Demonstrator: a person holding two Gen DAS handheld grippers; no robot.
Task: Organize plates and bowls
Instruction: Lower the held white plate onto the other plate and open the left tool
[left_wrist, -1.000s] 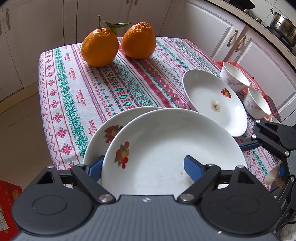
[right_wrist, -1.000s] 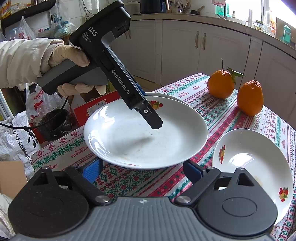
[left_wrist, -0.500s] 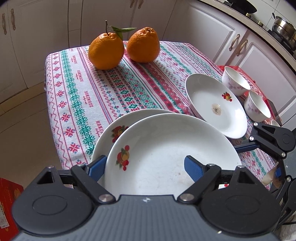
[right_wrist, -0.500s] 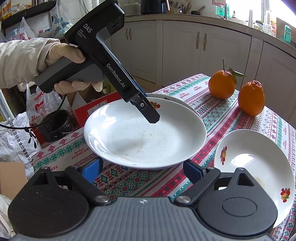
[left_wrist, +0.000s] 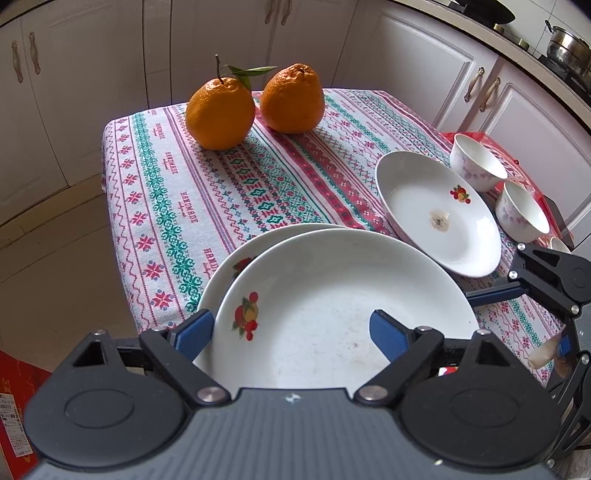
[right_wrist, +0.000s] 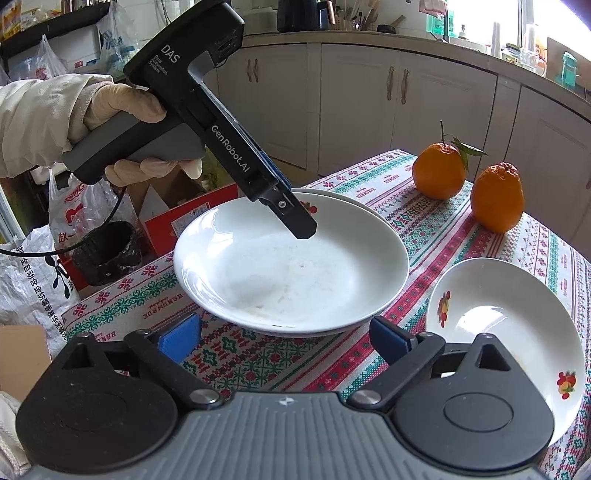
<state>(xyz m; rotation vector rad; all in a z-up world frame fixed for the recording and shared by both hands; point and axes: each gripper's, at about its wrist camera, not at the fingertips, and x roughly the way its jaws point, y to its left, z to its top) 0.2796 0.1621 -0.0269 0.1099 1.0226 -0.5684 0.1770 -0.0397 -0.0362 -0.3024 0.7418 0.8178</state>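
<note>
Plates stack near the table's edge: the top plate (left_wrist: 332, 314) sits on another (left_wrist: 236, 258), so the left gripper (left_wrist: 291, 328), jaws just widening astride its rim, lets go; right gripper (right_wrist: 284, 332) waits wide, empty

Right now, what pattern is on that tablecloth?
The tablecloth has white, red and green bands of woven-style stars and diamonds, clearest in the left wrist view.

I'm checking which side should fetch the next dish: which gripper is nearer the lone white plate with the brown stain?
Right. The right gripper sits beside the stained white plate; the left gripper is over the stacked plates, farther off.
</note>
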